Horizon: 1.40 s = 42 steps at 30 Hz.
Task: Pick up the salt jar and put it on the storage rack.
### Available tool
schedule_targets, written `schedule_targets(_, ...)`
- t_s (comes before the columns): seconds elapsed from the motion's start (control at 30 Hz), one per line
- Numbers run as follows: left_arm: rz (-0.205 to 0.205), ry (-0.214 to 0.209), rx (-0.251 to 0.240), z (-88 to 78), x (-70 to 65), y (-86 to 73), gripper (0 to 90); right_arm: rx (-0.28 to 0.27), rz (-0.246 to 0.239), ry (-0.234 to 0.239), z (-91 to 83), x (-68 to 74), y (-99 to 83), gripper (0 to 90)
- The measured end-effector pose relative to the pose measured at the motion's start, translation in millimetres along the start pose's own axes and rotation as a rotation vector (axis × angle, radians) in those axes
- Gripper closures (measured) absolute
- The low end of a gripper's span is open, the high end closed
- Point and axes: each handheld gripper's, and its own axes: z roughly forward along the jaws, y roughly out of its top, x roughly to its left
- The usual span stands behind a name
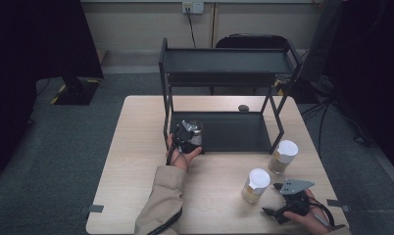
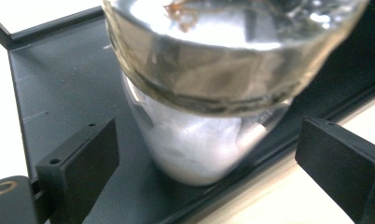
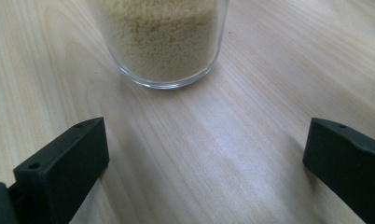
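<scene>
Jars are going onto the black shelf (image 1: 244,142). One clear jar (image 2: 209,93) stands at its 9 o'clock end, between the wide-open, empty left claw (image 2: 213,163). Two jars (image 1: 256,185) (image 1: 283,155) wait on the table (image 1: 136,161), probably next. Right claw (image 3: 204,163) gapes, empty.

A glass jar (image 3: 164,42) of fine yellowish grains stands on the wooden table (image 3: 232,154), ahead of the right gripper (image 3: 204,163), whose jaws are spread wide apart.
</scene>
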Motion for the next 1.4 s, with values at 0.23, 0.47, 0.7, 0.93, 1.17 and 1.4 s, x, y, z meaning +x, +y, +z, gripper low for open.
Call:
schedule_targets(0.23, -0.006, -0.003, -0.012, -3.2, -1.7, -4.7, 6.2, 0.0, 0.0, 0.0, 0.0, 0.0, 0.0, 0.0)
schedule_targets(0.47, -0.004, -0.011, -0.012, -4.9, -2.8, -6.6, 6.3, 0.0, 0.0, 0.0, 0.0, 0.0, 0.0, 0.0)
schedule_targets(0.7, 0.005, -0.013, -0.01, -6.6, -3.6, -8.8, 6.1, 0.0, 0.0, 0.0, 0.0, 0.0, 0.0, 0.0)
schedule_targets(0.93, 0.018, -0.022, -0.011, -10.0, -3.6, -11.6, 6.0, 0.0, 0.0, 0.0, 0.0, 0.0, 0.0, 0.0)
schedule_targets(1.17, 0.031, -0.046, -0.012, -14.5, -3.2, -15.3, 5.9, 0.0, 0.0, 0.0, 0.0, 0.0, 0.0, 0.0)
schedule_targets(1.4, 0.035, -0.067, -0.017, -18.7, -4.2, -16.9, 5.4, 0.0, 0.0, 0.0, 0.0, 0.0, 0.0, 0.0)
